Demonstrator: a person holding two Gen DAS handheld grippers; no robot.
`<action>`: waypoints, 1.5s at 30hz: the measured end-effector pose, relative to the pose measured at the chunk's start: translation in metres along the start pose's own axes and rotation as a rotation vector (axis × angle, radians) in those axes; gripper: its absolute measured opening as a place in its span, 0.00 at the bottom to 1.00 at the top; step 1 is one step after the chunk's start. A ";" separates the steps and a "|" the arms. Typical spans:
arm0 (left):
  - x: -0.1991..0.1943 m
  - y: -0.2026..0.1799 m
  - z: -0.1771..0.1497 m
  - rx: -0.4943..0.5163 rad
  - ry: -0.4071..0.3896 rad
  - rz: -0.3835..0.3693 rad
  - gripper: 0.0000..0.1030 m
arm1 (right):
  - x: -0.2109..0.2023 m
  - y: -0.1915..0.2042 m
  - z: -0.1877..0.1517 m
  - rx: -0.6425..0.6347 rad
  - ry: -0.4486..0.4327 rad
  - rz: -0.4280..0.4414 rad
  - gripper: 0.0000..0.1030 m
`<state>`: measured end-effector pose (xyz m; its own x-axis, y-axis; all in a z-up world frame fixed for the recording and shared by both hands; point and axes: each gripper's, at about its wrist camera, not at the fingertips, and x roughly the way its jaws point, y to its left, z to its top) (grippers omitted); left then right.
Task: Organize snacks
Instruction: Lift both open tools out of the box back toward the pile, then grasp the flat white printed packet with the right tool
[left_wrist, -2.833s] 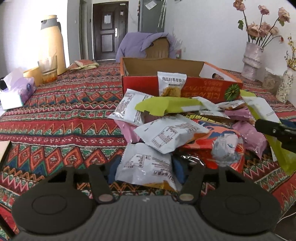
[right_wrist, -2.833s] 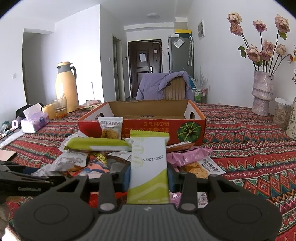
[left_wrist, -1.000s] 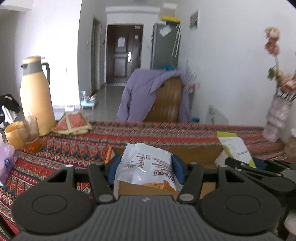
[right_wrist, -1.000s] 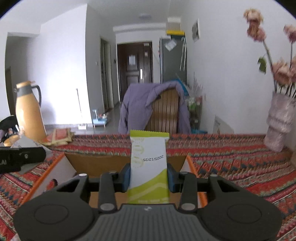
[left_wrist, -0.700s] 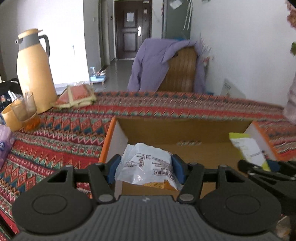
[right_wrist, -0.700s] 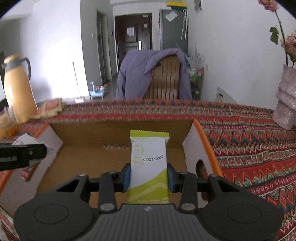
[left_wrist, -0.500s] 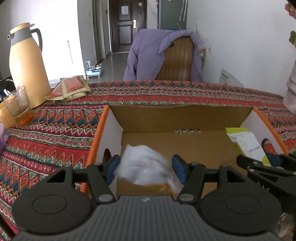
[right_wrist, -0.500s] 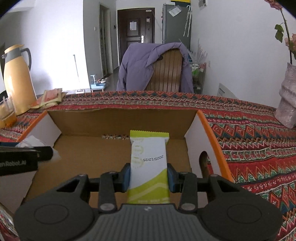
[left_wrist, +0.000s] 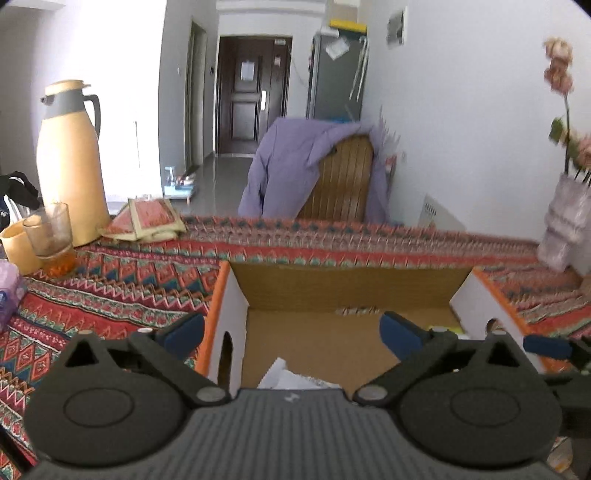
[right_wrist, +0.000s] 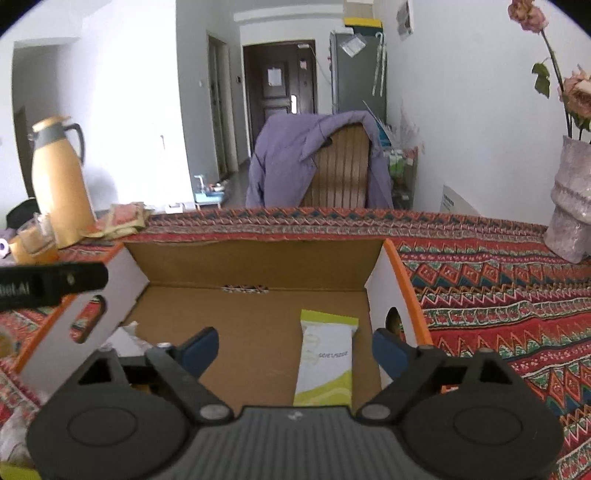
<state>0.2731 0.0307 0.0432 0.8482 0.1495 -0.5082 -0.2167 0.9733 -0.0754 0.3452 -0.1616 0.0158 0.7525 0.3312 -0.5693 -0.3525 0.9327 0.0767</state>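
Note:
An open cardboard box with orange rims (left_wrist: 354, 291) (right_wrist: 258, 266) stands on the patterned tablecloth. A white snack packet (left_wrist: 291, 378) lies on the box floor at its left; it also shows in the right wrist view (right_wrist: 123, 339). A green-and-white snack bar (right_wrist: 327, 358) lies on the box floor at its right. My left gripper (left_wrist: 291, 330) is open and empty above the box's left part. My right gripper (right_wrist: 293, 349) is open and empty above the box, just left of the bar.
A yellow thermos (left_wrist: 70, 158), a glass (left_wrist: 51, 236) and a cup stand at the far left. A vase with flowers (right_wrist: 570, 206) stands at the right. A chair with a purple jacket (left_wrist: 325, 170) is behind the table.
Both grippers carried their packets over the box, then opened. The white packet and the green bar dropped onto the box floor. Both grippers have lifted slightly.

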 end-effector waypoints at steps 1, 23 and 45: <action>-0.007 0.002 0.000 -0.007 -0.016 -0.008 1.00 | -0.008 0.000 -0.002 0.000 -0.013 0.006 1.00; -0.146 0.018 -0.063 0.037 -0.154 -0.116 1.00 | -0.165 0.001 -0.077 -0.019 -0.207 0.065 1.00; -0.203 0.039 -0.170 0.042 -0.103 -0.147 1.00 | -0.198 -0.018 -0.184 0.032 -0.034 -0.017 1.00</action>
<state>0.0105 0.0092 -0.0025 0.9148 0.0205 -0.4035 -0.0686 0.9921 -0.1052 0.0999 -0.2702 -0.0239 0.7769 0.3191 -0.5427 -0.3219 0.9422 0.0932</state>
